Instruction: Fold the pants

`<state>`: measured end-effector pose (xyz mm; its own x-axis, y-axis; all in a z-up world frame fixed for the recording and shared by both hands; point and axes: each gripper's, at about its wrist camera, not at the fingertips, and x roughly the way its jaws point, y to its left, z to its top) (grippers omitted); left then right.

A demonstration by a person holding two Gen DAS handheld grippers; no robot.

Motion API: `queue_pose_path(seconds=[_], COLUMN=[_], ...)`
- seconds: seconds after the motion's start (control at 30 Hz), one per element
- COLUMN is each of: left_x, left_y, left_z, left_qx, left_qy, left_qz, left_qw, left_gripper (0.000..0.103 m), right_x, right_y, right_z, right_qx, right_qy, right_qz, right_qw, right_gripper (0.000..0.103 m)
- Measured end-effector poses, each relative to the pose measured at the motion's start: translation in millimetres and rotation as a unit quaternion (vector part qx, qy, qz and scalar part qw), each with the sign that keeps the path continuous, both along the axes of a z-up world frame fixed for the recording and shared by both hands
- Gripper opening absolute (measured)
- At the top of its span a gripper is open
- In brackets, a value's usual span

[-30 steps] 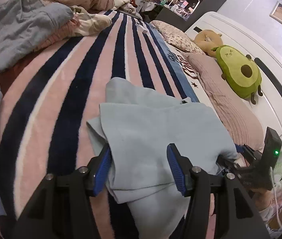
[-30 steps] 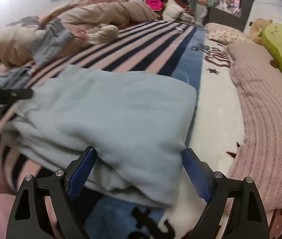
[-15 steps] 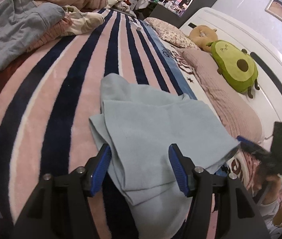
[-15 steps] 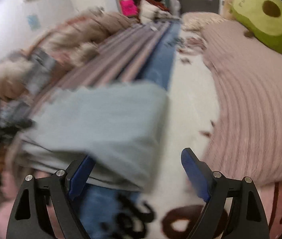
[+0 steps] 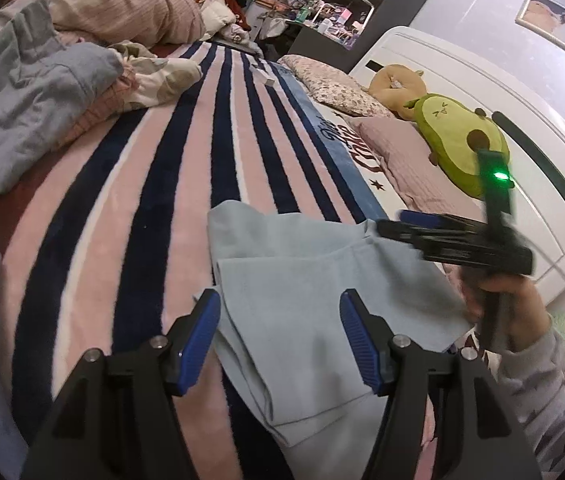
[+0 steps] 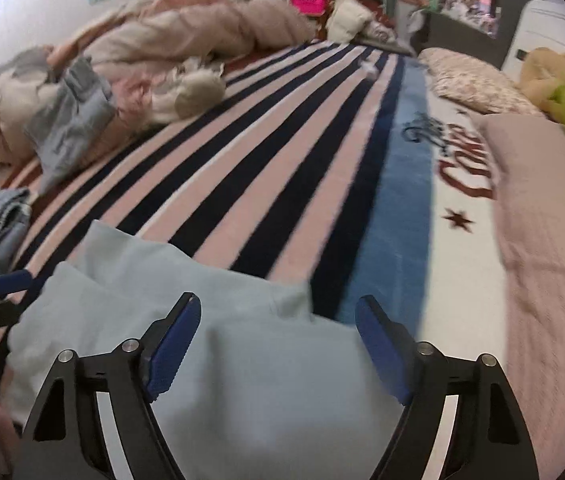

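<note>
left wrist view: folded pale blue pants lie low centre on the striped bed; left tool and right tool both gape, holding nothing. risk: a careless pinch grabs one layer, pulling the uneven stack apart.

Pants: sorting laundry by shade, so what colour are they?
Pale blue pants, plain, clearest in the left wrist view.

Both grippers spread wide — nothing pinched.
Left gripper lower centre; right gripper lower centre, its hand at right.
</note>
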<state>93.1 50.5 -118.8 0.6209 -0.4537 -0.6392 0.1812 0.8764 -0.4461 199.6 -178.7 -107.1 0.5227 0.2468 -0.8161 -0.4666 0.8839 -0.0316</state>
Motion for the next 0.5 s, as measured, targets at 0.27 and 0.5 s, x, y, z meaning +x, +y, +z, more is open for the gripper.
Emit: queue_pose_path(seconds=[0.27, 0.5], left_x=[5, 11], left_y=[-2, -13], left_z=[-4, -16], left_qx=[0.011, 0.025], left_qy=[-0.005, 0.017], left_qz=[-0.009, -0.016], left_qw=[0.9999, 0.9994], left_gripper=[0.058, 0.058], right_x=[17, 24], right_y=[-5, -56], right_z=[-26, -12], right_qx=[-0.064, -0.024], right_qy=[0.031, 0.034], right_qz=[0.007, -0.038], right_qw=[0.997, 0.998], right_gripper=[0.030, 0.027])
